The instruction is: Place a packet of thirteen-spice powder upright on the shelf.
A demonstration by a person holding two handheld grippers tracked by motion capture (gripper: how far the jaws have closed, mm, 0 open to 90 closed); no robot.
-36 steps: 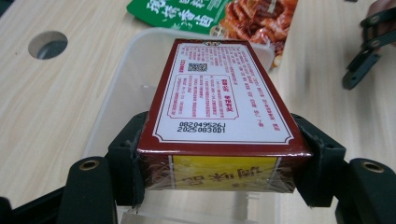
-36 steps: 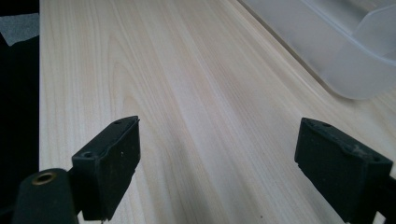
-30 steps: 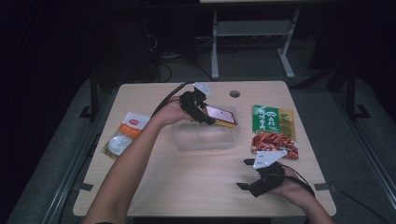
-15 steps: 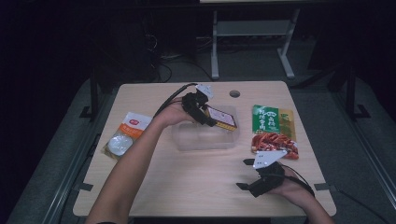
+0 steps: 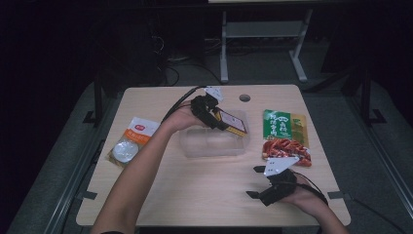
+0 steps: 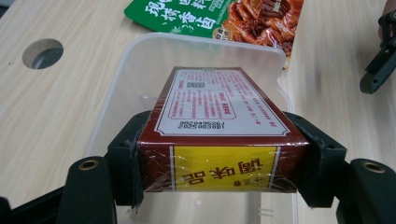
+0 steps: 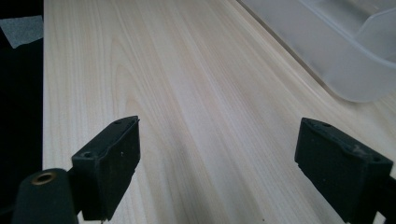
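Now the left gripper point(image 5: 220, 122), clamped on the red box point(image 6: 219, 128), has edged lower over the clear container point(image 5: 214, 144); release looks close. Right gripper point(image 7: 219, 172) waits beside it, jaws apart.

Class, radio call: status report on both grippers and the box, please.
Left gripper shut on box, over the clear tub. Right gripper open, above bare table. Nothing in the way.

Place: a lab or recording room, dimly lit beyond the work spot
Counter point(image 5: 160, 105): plain light wood top with a round cable hole point(image 5: 244, 97), standing alone on dark grey floor
Background: metal-legged bench frame point(image 5: 258, 36) and loose cables point(image 5: 170, 73) on the floor
Rig: cabled hand-held tongs point(image 5: 265, 183) with a grey marker plate
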